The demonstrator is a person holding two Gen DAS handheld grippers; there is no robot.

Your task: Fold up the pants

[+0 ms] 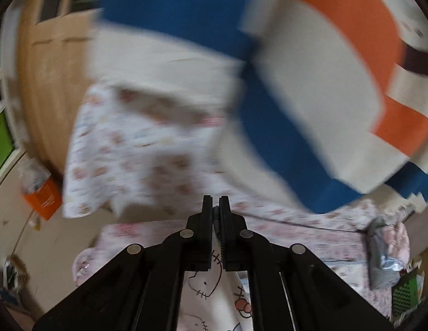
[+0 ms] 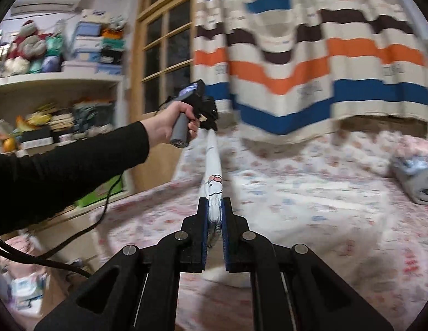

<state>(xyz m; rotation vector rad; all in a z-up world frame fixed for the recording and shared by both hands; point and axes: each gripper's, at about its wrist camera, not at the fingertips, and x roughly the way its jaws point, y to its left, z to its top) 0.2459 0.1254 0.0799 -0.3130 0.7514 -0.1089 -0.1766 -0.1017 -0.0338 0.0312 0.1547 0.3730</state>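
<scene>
The right gripper [image 2: 214, 207] was clamped on the pants [image 2: 214, 165], its blue-lined black fingers [image 2: 202, 220] pinching a bunched edge of soft white cotton printed with a cartoon cat and red bow. From those jaws the cloth ran forward as a taut, narrow band, seen almost edge-on, up to the left gripper [image 2: 211, 125], which a hand [image 2: 176, 122] in a black sleeve held by a grey handle. In the left wrist view the left gripper [image 1: 215, 207] stood closed, its matte black fingers [image 1: 207, 212] nearly meeting on a thin fold of the same fabric, while more of the pants [image 1: 214, 298] hung below between the linkage arms, the cat outline partly covered by them.

Beneath both tools lay a bed [image 2: 310, 198] under a sheet of small pink and blue prints. Beyond the tips hung a curtain [image 2: 310, 55] with broad blue, orange, brown and cream stripes, heavily smeared in the left wrist view. A folded grey bundle [image 2: 418, 176] sat to the right of the right gripper, cut off at the frame edge. To the left stood a wooden-framed window [image 2: 167, 41] and cluttered shelves [image 2: 56, 77]; their contents were too blurred to name. A black cable [image 2: 48, 259] trailed under the sleeve.
</scene>
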